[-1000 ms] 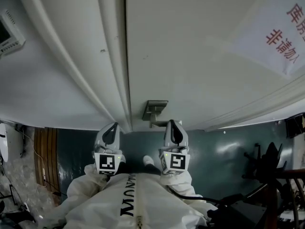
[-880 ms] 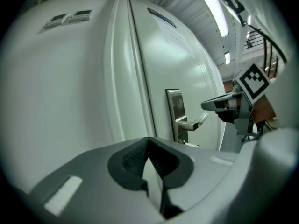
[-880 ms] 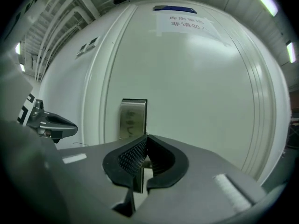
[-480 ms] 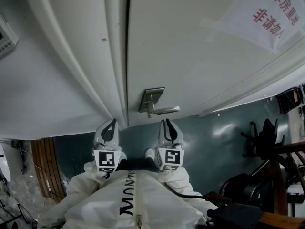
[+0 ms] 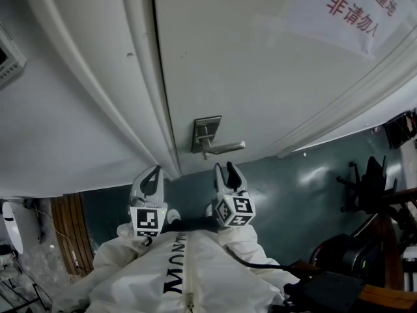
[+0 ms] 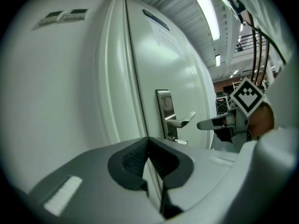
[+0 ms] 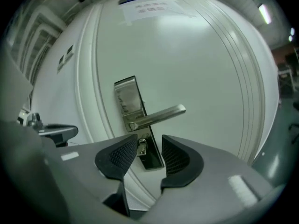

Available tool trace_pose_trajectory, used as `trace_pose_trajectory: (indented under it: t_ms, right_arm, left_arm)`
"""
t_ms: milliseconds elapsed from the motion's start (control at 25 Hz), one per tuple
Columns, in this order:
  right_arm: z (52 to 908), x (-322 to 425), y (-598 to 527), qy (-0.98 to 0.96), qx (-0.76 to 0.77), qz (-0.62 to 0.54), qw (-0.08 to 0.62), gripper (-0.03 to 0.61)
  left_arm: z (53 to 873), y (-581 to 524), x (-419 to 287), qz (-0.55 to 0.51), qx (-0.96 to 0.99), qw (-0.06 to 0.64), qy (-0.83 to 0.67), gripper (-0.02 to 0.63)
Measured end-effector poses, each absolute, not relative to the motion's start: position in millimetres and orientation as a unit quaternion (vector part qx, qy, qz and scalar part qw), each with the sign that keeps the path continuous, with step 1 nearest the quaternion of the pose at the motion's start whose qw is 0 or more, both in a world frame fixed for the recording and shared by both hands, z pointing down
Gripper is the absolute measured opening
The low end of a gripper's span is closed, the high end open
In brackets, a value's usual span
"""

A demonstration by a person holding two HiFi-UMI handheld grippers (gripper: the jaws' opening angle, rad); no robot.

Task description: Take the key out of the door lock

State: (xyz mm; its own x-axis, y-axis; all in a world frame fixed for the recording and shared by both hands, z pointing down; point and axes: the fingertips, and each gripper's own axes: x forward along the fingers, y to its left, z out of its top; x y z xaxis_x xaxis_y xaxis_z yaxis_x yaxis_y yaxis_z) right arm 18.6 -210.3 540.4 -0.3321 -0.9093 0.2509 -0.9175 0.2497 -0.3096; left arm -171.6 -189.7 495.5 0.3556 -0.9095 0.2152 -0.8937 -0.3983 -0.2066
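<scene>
White door (image 5: 260, 77) across upper head view, closed against its frame (image 5: 98, 90) on the left

Dark green floor (image 5: 293, 194) below the door

White suit (image 5: 182, 272) of the person at bottom centre

Paper notice (image 5: 352, 5) with red print, top right of door

Left gripper (image 5: 151, 178) held low, in front of the frame and left of the lock; jaws together, nothing between the pads

Right gripper (image 5: 225, 173) just beside it on the right, below the handle, pointed at the lock; jaws opening, standing wide apart, pads pressing on nothing

Metal lock plate (image 7: 127, 101) upright near the door's left edge

Lever handle (image 7: 159, 115) sticking out to the right from the plate, roughly level

Key (image 7: 141, 147) in the lock on the lower part of the plate, under the handle; seen in the gap between the right gripper's pads, nearer the left pad, touching neither; not yet taken out
</scene>
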Motion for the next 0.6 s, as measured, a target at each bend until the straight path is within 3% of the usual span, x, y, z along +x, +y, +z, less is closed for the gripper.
trace_pose_trajectory:
  t_ms: [600]
  right_arm:
    - [591.2,-3.5,-230.0,-0.680,0.460,0.502,-0.272,0.107]
  left_arm:
    - [502.2,-177.7,-190.4,-0.175,-0.816,0.026,0.550,0.000]
